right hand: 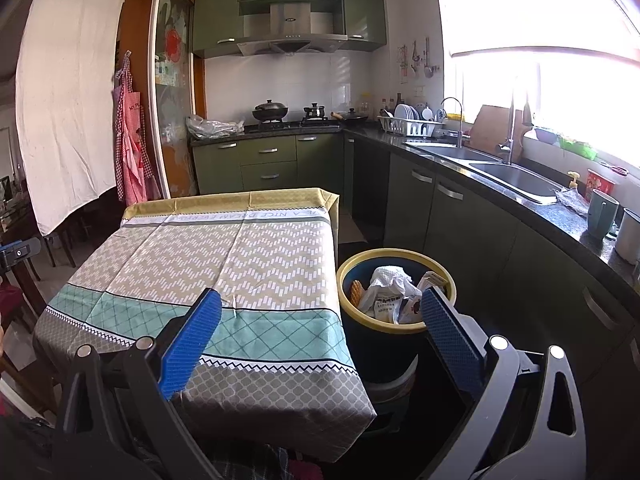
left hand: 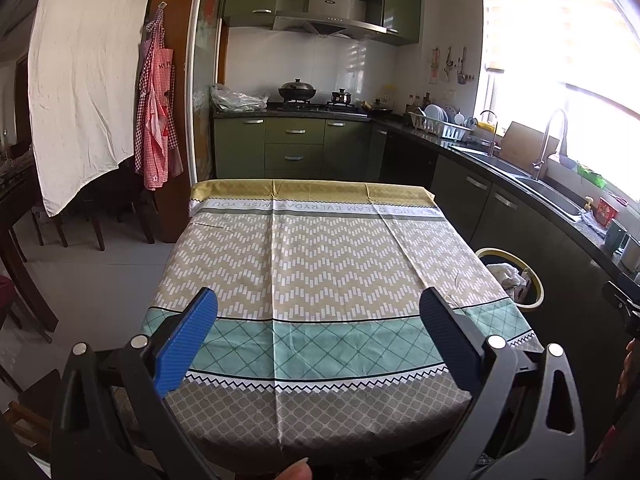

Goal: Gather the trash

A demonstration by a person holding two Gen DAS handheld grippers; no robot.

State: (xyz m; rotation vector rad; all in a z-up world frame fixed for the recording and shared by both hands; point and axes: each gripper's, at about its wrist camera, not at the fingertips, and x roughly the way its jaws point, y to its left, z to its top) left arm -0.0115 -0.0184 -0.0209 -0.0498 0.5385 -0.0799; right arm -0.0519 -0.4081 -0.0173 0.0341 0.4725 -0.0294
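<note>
A dark blue bin with a yellow rim (right hand: 400, 258) stands on the floor at the table's right side. It holds crumpled white paper and wrappers (right hand: 390, 288). In the left wrist view the bin (left hand: 534, 280) peeks out past the table's right edge. My left gripper (left hand: 318, 304) hangs open above the near end of the patterned tablecloth (left hand: 320, 248), nothing between its blue pads. My right gripper (right hand: 320, 308) is open too, one pad over the table's near right corner (right hand: 280, 320), the other over the bin's near rim.
A green kitchen counter with a double sink (right hand: 516, 180), a dish rack (right hand: 412, 124) and cups (right hand: 602, 214) runs along the right. A stove with pots (right hand: 272, 114) sits at the back. Dark chairs (left hand: 52, 224) and a hanging white sheet (left hand: 84, 80) are at the left.
</note>
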